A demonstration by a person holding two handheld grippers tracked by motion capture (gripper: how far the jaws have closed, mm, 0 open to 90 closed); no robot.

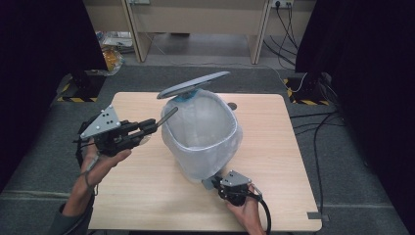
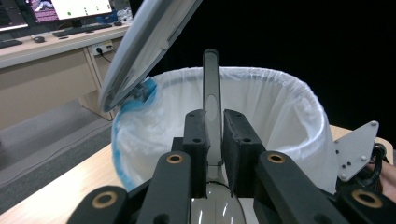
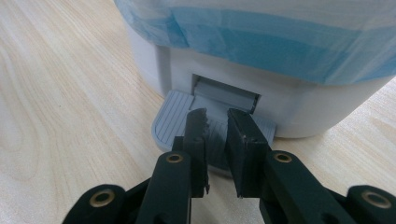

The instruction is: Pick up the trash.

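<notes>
Left gripper clamped on spoon at left-centre, aimed at bin mid-frame, likely to drop it in; right gripper at lower centre, narrow gap between its jaws, pressing pedal, presumably propping lid up.

Lined bin is sitting mid-table, raised lid overhanging its far rim. Bin mouth is standing open from above. Tabletop to both sides is lying bare. Pedal is sticking out at the near base.
</notes>
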